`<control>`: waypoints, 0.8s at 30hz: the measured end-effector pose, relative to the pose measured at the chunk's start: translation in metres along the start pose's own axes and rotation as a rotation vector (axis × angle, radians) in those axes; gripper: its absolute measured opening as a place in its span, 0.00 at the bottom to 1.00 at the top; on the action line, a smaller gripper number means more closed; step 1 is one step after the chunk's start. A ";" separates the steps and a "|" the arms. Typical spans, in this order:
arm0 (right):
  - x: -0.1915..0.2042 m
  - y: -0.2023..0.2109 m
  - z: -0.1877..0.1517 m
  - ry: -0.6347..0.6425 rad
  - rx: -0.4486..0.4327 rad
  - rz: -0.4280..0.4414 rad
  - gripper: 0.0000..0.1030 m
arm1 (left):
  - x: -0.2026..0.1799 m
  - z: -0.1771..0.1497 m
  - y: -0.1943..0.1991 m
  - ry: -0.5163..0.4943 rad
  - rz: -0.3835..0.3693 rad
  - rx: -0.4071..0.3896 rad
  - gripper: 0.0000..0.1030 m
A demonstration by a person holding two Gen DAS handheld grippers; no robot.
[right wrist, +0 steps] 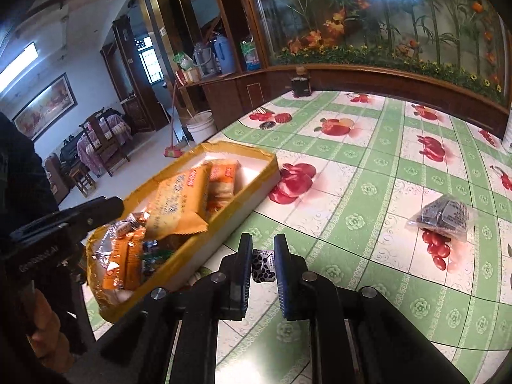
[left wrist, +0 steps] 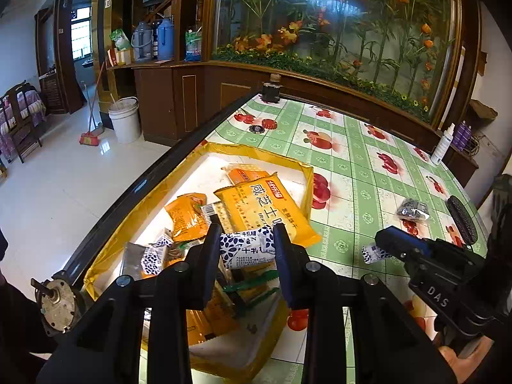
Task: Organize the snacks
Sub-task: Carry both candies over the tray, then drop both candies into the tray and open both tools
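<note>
Left wrist view: my left gripper [left wrist: 246, 246] clamps a spotted candy bar [left wrist: 248, 248] over the yellow box [left wrist: 307, 172] of snacks; my right gripper [right wrist: 263, 264] pinches a second spotted candy [right wrist: 264, 265] above the table [right wrist: 368, 192], beside the box; dark packet [right wrist: 443, 217] lies well apart.

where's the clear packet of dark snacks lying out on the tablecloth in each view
Left wrist: the clear packet of dark snacks lies far right on the tablecloth, above the right claw.
Right wrist: same packet at right, mid-height, beside printed red cherries.
Shared landmark: the yellow-edged snack tray, left of the packet in both.
</note>
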State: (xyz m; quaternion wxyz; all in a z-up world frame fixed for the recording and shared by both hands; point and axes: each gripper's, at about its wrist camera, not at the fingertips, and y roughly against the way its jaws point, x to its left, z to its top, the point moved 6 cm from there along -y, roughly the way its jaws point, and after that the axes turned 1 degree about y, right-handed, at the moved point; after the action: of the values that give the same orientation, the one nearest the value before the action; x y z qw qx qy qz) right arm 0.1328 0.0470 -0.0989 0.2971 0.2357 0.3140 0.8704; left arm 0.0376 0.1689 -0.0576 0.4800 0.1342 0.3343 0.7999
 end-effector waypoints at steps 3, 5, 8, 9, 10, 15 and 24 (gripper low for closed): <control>0.010 0.005 0.007 0.013 -0.016 0.015 0.14 | 0.007 0.002 0.003 0.005 0.016 -0.009 0.29; 0.016 0.007 0.011 0.018 -0.023 0.027 0.14 | 0.013 0.003 0.004 0.010 0.027 -0.016 0.29; 0.027 0.008 0.017 0.030 -0.032 0.045 0.14 | 0.021 0.003 0.005 0.019 0.039 -0.020 0.29; 0.031 0.008 0.019 0.033 -0.034 0.052 0.14 | 0.025 0.003 0.005 0.023 0.043 -0.020 0.29; 0.036 0.008 0.021 0.041 -0.036 0.057 0.14 | 0.028 0.003 0.005 0.027 0.047 -0.020 0.29; 0.057 0.003 0.027 0.057 -0.037 0.100 0.14 | 0.043 0.002 0.005 0.046 0.064 -0.023 0.29; 0.099 -0.020 0.032 0.098 -0.010 0.166 0.14 | 0.068 -0.002 -0.002 0.078 0.097 -0.012 0.29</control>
State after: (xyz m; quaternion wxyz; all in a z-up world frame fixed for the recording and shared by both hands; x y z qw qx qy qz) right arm 0.0887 0.1378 -0.0687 0.2094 0.2165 0.3034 0.9040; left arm 0.0037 0.2271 -0.0677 0.4280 0.1160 0.3412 0.8288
